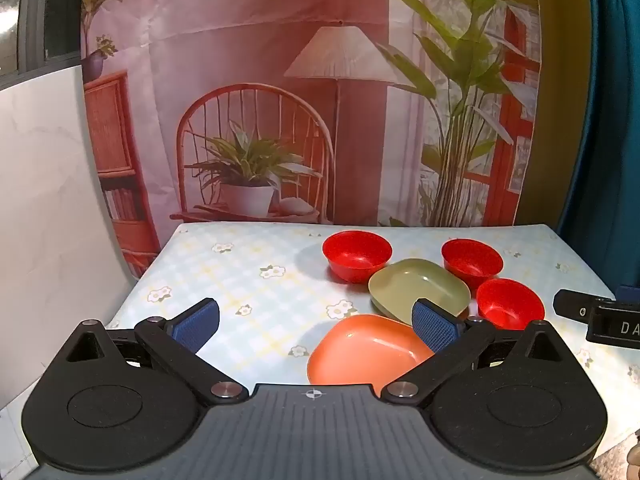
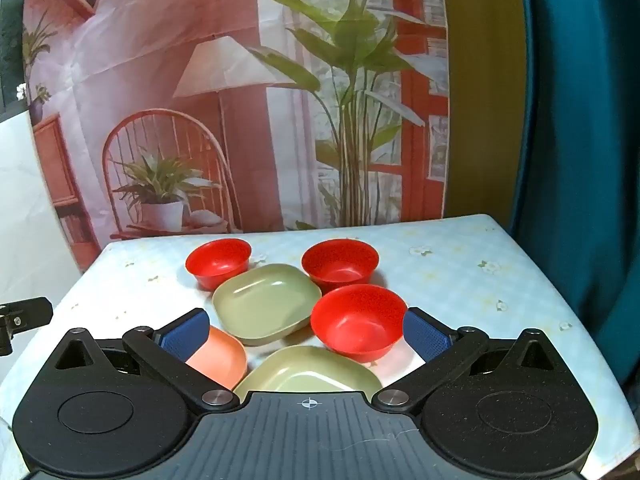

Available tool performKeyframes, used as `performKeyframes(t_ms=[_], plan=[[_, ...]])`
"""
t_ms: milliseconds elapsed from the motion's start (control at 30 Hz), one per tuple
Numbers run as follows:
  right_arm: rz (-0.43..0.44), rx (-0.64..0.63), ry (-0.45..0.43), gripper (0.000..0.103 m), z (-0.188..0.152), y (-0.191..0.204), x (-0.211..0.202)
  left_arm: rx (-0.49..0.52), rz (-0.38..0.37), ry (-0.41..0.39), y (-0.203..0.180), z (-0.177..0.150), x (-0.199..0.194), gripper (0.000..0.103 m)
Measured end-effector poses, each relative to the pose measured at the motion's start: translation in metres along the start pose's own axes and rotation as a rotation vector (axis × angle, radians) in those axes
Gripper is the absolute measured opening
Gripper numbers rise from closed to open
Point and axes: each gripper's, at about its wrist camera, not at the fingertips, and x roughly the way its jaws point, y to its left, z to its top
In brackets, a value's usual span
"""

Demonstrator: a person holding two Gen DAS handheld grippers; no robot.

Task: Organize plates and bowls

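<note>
Three red bowls stand on the table: far left (image 2: 219,260), far right (image 2: 340,264) and near (image 2: 358,322). A green plate (image 2: 266,302) lies among them, a second green plate (image 2: 310,372) lies nearest, and an orange plate (image 2: 218,356) lies to its left. In the left wrist view the orange plate (image 1: 366,354) is close ahead, with the green plate (image 1: 418,290) and the red bowls (image 1: 356,254) (image 1: 472,260) (image 1: 510,304) behind. My left gripper (image 1: 316,320) is open and empty above the table. My right gripper (image 2: 306,332) is open and empty, over the near dishes.
The table (image 1: 240,272) has a pale blue flowered cloth. A printed backdrop (image 1: 280,100) hangs behind it, a white board (image 1: 40,200) stands at the left, a blue curtain (image 2: 580,120) at the right. The right gripper's body (image 1: 600,318) shows at the left view's right edge.
</note>
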Motion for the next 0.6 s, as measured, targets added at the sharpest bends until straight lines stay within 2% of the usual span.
performKeyframes(t_ms=[600], plan=[[0.011, 0.008, -0.009, 0.103, 0.001, -0.0016, -0.0019, 0.001, 0.011, -0.024, -0.0005, -0.0021, -0.0022, 0.103]])
